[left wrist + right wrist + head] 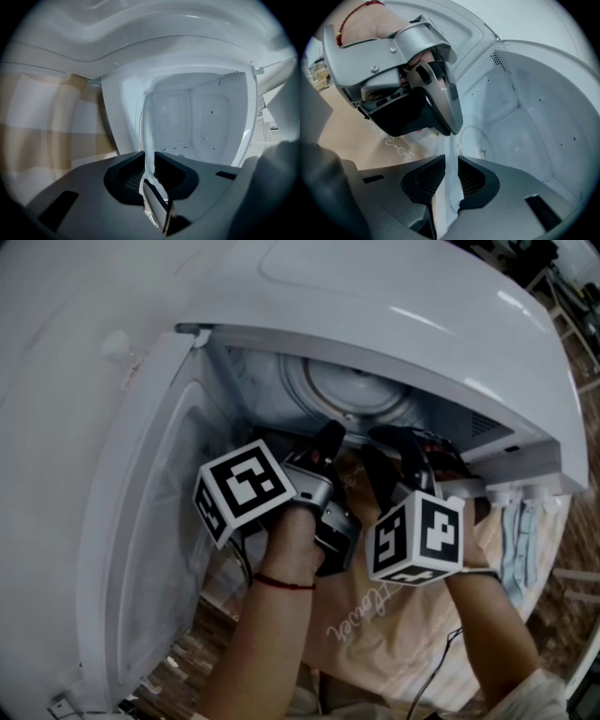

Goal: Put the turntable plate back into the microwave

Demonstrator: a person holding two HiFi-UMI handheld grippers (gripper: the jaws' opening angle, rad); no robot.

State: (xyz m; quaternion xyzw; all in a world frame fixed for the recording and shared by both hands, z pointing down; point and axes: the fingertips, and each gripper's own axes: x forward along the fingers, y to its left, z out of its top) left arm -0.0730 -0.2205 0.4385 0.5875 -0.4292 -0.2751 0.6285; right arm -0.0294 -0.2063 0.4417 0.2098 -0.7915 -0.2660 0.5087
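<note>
At the open mouth of the microwave (394, 296), the turntable plate (146, 126) appeared edge-on, its thin rim pointing into the cavity. The left gripper (149, 157) and right gripper (451, 161) each pinched that rim between narrowly parted jaws.

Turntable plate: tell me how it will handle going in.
Clear smooth glass, so the turntable plate is probably rigid, slippery and breakable. Gripped only at its rim by the left gripper and right gripper, it may tilt if either loosens.

Dim, bluish; glare on microwave (422, 306) top; fisheye corners black.
</note>
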